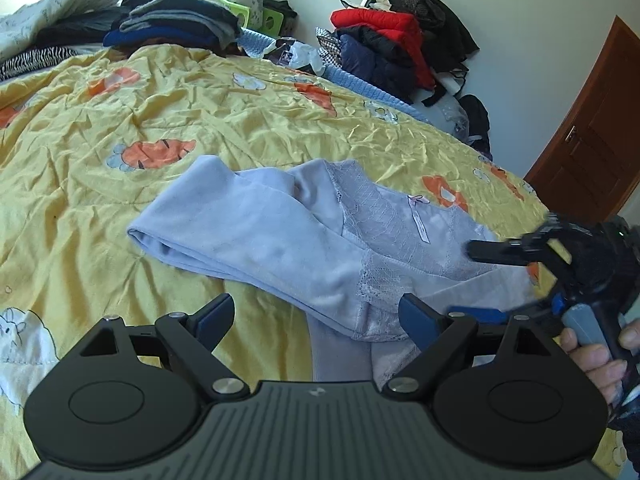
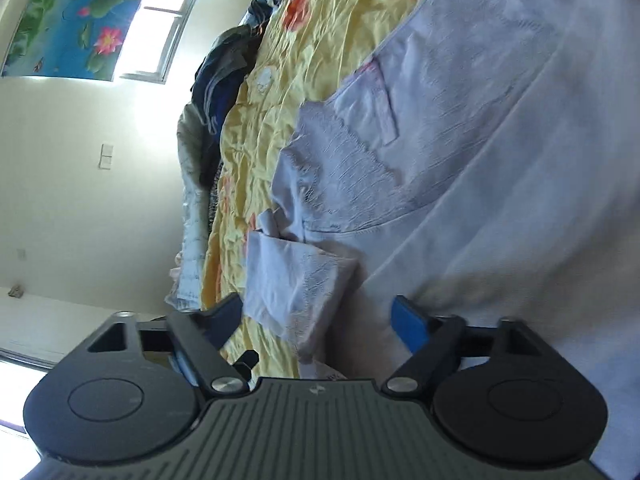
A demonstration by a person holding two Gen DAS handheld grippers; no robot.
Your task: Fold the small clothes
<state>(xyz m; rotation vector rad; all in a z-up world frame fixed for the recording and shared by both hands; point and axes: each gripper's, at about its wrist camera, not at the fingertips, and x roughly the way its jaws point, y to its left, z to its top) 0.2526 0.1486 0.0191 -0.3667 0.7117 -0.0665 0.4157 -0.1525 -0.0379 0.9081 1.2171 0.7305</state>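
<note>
Left wrist view: the pale lilac soft garment with lace trim (image 1: 288,236) lies on the yellow quilt with orange flowers (image 1: 120,200), near the quilt's front edge. Its long side runs from the left front up toward the right. The left gripper (image 1: 316,316) hangs just above the cloth's near end with its fingers spread wide, holding nothing. The right gripper (image 1: 492,252), held in a person's hand (image 1: 600,356), reaches in over the right end and looks nearer to the lace. A small white tag (image 1: 420,224) sits on the cloth, but I cannot read any words on it.

Right wrist view: the right gripper (image 2: 320,320) is rolled sideways. A folded bit of the lilac garment (image 2: 296,276) lies between its parted fingers. They do not pinch it. No writing can be read.
</note>
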